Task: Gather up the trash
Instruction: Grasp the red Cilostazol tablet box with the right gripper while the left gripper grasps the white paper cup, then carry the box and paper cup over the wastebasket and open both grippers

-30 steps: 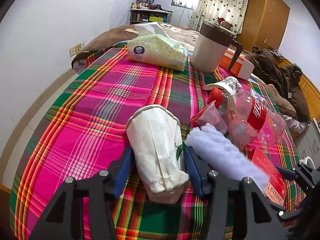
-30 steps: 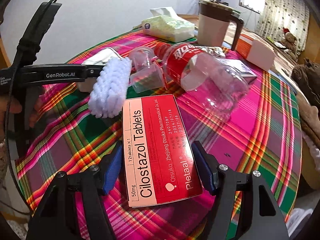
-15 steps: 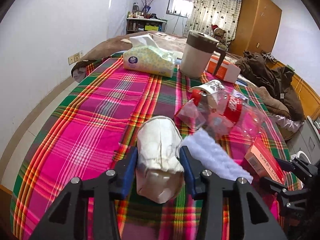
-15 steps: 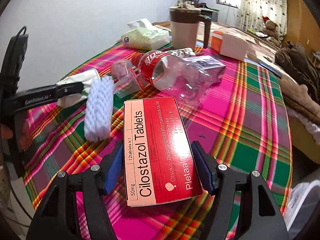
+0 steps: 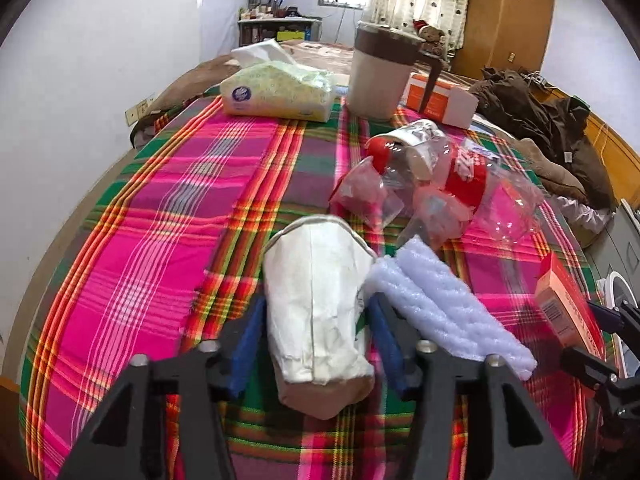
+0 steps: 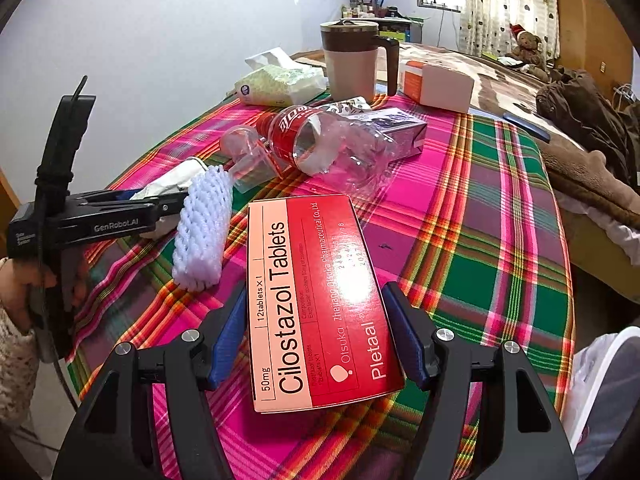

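- Plaid tablecloth (image 5: pixel 168 208) in pink, green and orange covers the table and fills the lower half of both views.
- Left gripper (image 5: pixel 316 340), bottom centre of the left wrist view: its blue pads press both sides of a crumpled white paper cup (image 5: pixel 316 300) lying on its side, mouth pointing away; the jaws have just been closing on it.
- White foam net sleeve (image 5: pixel 448 312) lies just right of the cup, touching the right blue finger.
- Right gripper (image 6: pixel 316 340), bottom centre of the right wrist view: clamped on a flat red and pink cardboard tablet box (image 6: pixel 316 300), pads against its long edges, the box tilted above the cloth.
- Clear plastic bottle with a red label (image 6: pixel 328 144) lies on its side at centre, beside small clear plastic cups (image 6: pixel 244 148) and a grey printed carton (image 6: pixel 392 128).
- Upper part of the frame: a pale green tissue pack (image 6: pixel 280 80), a beige mug with a brown lid (image 6: pixel 352 60) and an orange and white box (image 6: pixel 436 84) stand near the far table edge.
- A hand (image 6: pixel 24 284) at the left edge of the right wrist view grasps the left gripper's black handle.
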`<state>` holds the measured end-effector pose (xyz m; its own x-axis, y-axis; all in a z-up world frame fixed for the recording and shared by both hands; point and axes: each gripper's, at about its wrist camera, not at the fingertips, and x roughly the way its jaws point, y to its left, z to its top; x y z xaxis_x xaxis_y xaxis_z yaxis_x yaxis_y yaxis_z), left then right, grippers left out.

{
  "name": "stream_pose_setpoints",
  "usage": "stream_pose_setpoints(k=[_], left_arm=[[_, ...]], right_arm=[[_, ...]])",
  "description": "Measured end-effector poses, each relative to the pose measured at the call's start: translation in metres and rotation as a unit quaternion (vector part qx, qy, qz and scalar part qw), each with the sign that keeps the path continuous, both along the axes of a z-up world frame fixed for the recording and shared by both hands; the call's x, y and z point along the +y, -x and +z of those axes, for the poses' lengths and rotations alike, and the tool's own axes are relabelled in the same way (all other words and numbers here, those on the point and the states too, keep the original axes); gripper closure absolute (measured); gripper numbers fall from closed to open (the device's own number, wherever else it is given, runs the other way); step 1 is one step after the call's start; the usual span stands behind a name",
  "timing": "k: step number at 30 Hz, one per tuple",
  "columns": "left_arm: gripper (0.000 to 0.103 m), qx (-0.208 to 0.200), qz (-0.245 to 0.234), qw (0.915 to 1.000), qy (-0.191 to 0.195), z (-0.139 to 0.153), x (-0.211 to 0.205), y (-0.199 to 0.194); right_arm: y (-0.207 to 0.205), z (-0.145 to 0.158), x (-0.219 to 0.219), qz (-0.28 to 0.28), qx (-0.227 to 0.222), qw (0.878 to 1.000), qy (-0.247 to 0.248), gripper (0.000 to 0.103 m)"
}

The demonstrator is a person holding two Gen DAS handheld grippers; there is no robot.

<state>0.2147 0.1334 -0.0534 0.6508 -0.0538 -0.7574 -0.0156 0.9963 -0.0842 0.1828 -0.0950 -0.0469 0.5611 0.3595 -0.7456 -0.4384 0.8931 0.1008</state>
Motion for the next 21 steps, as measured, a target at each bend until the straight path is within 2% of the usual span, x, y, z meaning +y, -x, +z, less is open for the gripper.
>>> stream_pose_setpoints(k=[5,12,21], left_arm=[[0.064,-0.012,-0.004,0.9999,-0.004,0.007,-0.006,0.012],[0.064,-0.052,-0.016,0.9985,-0.005,0.040,-0.018,0.036],[0.064,-0.082,-0.086,0.9929,0.005,0.071,-0.074,0.055]], right_arm=[[0.003,0.003,-0.007,-0.007,-0.003,1.000,-0.006,0.036],[0.009,0.011,-0.019,-0.024,-0.013,0.999,-0.019,0.036],[0.024,0.029,-0.048,-0.054,-0.032,0.998,-0.028,0.036]])
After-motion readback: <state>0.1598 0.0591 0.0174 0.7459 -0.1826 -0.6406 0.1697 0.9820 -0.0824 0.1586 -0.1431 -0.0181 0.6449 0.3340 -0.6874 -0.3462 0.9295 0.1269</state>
